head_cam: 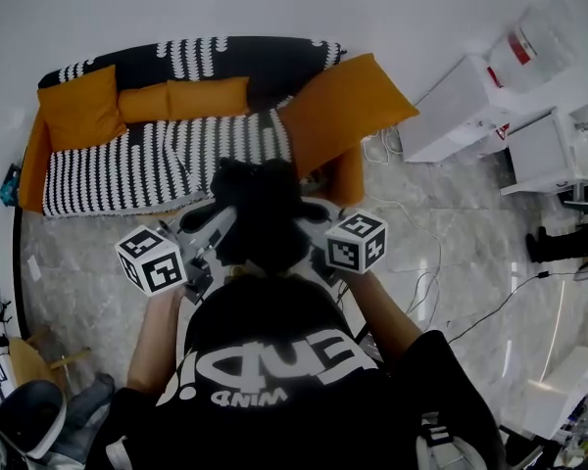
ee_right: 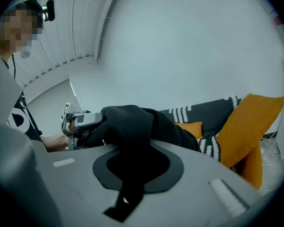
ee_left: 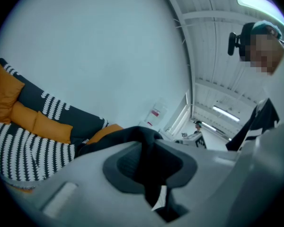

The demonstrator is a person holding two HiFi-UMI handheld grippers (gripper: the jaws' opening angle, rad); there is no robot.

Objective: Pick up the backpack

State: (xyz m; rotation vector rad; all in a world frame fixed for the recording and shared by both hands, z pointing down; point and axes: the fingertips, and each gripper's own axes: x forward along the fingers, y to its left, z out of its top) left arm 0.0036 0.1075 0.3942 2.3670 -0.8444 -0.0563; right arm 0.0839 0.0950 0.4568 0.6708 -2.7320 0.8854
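Note:
The black backpack (head_cam: pixel 263 211) hangs in the air in front of me, above the floor and before the sofa, held between both grippers. My left gripper (head_cam: pixel 219 226) is shut on a black strap of the backpack (ee_left: pixel 149 167), which runs down between its jaws. From the other side, my right gripper (head_cam: pixel 311 215) is shut on another black strap (ee_right: pixel 132 174), with the bulk of the bag (ee_right: pixel 132 122) bunched just beyond its jaws. In the right gripper view the left gripper (ee_right: pixel 80 122) shows behind the bag. The bag's lower part is hidden by my body.
A sofa (head_cam: pixel 157 160) with a black-and-white cover and orange cushions (head_cam: pixel 343 111) stands along the wall ahead. White cabinets (head_cam: pixel 461 111) stand at the right, with cables (head_cam: pixel 421 253) across the marble floor. A chair (head_cam: pixel 29 419) is at lower left. Someone's feet (head_cam: pixel 549 245) show at the right edge.

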